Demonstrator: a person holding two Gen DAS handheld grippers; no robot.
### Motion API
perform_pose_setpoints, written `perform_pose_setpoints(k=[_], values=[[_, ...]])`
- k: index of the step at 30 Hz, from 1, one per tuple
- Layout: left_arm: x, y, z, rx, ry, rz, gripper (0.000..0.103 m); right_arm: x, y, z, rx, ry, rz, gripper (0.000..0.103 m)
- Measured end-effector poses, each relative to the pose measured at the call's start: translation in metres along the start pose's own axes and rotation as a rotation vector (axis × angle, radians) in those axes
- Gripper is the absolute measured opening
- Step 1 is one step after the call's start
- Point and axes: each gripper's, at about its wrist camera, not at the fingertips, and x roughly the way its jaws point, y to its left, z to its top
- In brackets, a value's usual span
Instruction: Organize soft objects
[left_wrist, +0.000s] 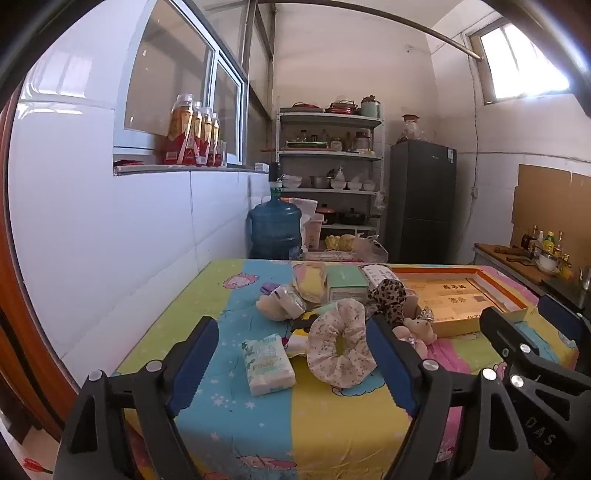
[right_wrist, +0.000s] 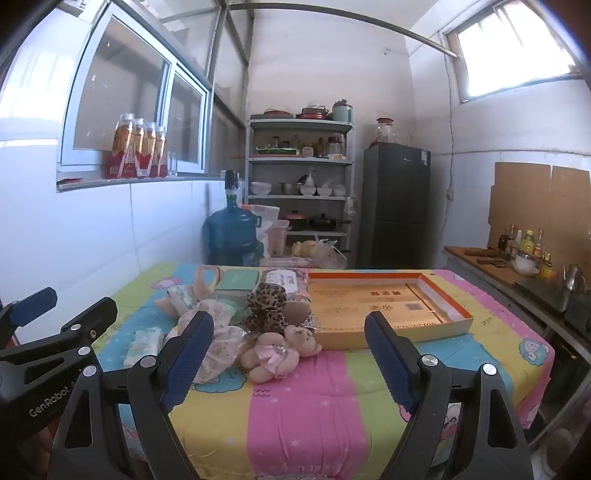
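On the table's striped cartoon-print cloth (right_wrist: 295, 417), a cluster of soft things lies left of a shallow orange-rimmed box lid (right_wrist: 388, 306): a floral scrunchie (left_wrist: 338, 341), a leopard-print scrunchie (right_wrist: 267, 304), a small teddy bear in pink (right_wrist: 275, 354) and a tissue pack (left_wrist: 267, 363). The left gripper (left_wrist: 291, 365) hangs above the near edge, jaws spread wide and empty, the tissue pack and floral scrunchie showing between them. The right gripper (right_wrist: 288, 356) is likewise agape, holding nothing, with the bear between its fingers in view.
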Motion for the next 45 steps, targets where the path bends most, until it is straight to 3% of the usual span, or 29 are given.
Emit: perform_pose_setpoints(k=[45], values=[[-0.0015,-0.0013,-0.0057,-0.011,0.02,-0.01,0.082,-0.0064,0.0068,0.0015,0.004,0.013,0.046,0.085]])
